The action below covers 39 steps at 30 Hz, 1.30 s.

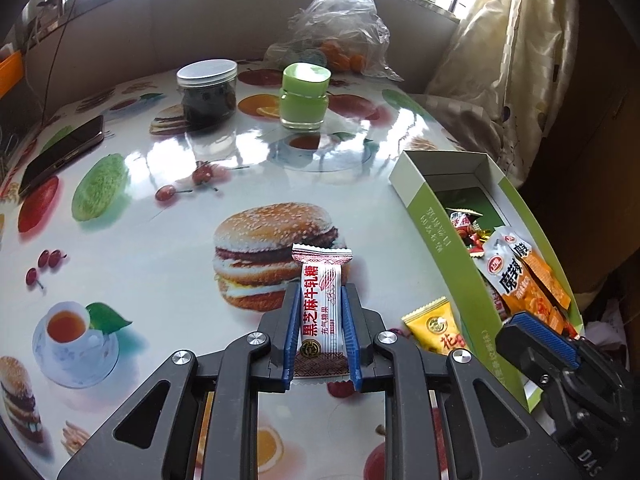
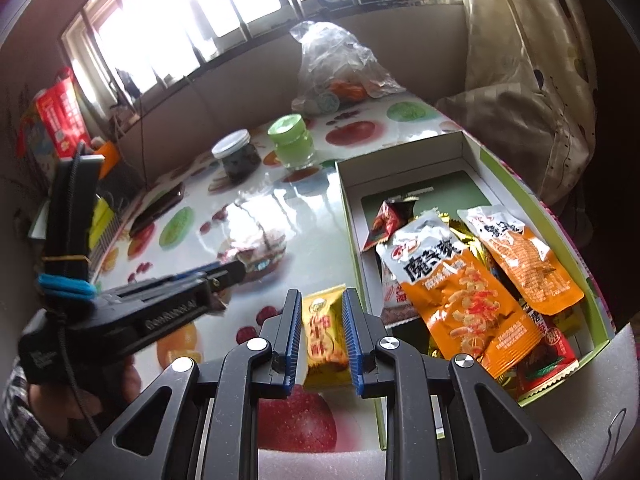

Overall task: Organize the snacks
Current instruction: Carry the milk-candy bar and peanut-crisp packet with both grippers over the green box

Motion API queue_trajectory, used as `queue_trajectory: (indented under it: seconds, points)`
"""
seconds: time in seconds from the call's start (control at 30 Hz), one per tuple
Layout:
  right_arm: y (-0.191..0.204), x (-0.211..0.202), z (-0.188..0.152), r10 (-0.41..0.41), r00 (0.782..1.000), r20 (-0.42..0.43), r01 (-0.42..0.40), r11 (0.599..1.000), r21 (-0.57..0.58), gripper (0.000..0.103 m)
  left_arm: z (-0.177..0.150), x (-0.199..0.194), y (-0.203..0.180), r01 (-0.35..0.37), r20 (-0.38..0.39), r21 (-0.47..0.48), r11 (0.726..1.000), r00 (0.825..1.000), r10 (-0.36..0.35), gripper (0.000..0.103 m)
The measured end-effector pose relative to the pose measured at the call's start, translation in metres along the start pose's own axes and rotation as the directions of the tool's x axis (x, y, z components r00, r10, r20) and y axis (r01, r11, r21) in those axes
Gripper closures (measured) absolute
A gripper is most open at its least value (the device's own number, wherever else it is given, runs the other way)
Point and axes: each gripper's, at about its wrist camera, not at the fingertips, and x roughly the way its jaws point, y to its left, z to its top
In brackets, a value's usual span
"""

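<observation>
A white nougat candy [image 1: 320, 304] with red lettering sits between the blue pads of my left gripper [image 1: 322, 288], shut on it just above the burger print on the table. A yellow snack packet [image 1: 434, 326] lies flat on the table beside the green box [image 1: 440, 240]. Orange packets [image 2: 468, 300] and small wrapped candies fill that box. My right gripper [image 2: 322, 292] is shut, and the yellow packet [image 2: 324, 336] shows through the narrow gap between its pads. In the left wrist view the right gripper [image 1: 516, 328] stops short of the packet, by the box wall.
A dark jar [image 1: 207, 92], a green jar [image 1: 305, 96] and a plastic bag of oranges [image 1: 340, 28] stand at the back. A phone [image 1: 60, 156] lies at the left edge. A curtain [image 1: 500, 60] hangs right of the box. White foam [image 2: 600, 400] lies under the box's near corner.
</observation>
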Motion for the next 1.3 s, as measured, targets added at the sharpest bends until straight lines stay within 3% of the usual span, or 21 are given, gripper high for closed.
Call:
queue_trajectory:
  seconds: [0.23, 0.33, 0.6, 0.67, 0.9, 1.3]
  points:
    - [0.018, 0.025, -0.006, -0.058, 0.995, -0.084, 0.047, 0.990, -0.132, 0.074, -0.005, -0.003, 0.009, -0.002, -0.001, -0.024, 1.000, 1.000, 0.002, 0.082]
    - [0.030, 0.033, -0.007, -0.119, 0.989, -0.092, 0.097, 0.972, -0.213, 0.070, -0.006, -0.003, 0.013, 0.000, -0.003, -0.031, 1.000, 1.000, 0.000, 0.082]
    - [0.039, 0.053, -0.010, -0.173, 0.973, -0.152, 0.127, 0.953, -0.276, 0.071, -0.006, -0.002, 0.016, 0.009, -0.004, -0.044, 0.999, 1.000, -0.009, 0.082]
    - [0.040, 0.055, -0.011, -0.182, 0.971, -0.157, 0.132, 0.950, -0.282, 0.079, -0.007, -0.003, 0.017, 0.009, -0.001, -0.045, 0.999, 1.000, -0.009, 0.082]
    - [0.040, 0.047, -0.011, -0.163, 0.979, -0.125, 0.125, 0.955, -0.268, 0.083, -0.008, -0.010, 0.015, 0.017, 0.013, -0.039, 0.999, 1.000, -0.016, 0.082]
    - [0.038, -0.003, -0.001, -0.099, 0.995, -0.007, 0.096, 0.976, -0.194, 0.083, -0.003, -0.041, 0.003, 0.033, 0.081, -0.001, 0.999, 0.996, -0.033, 0.082]
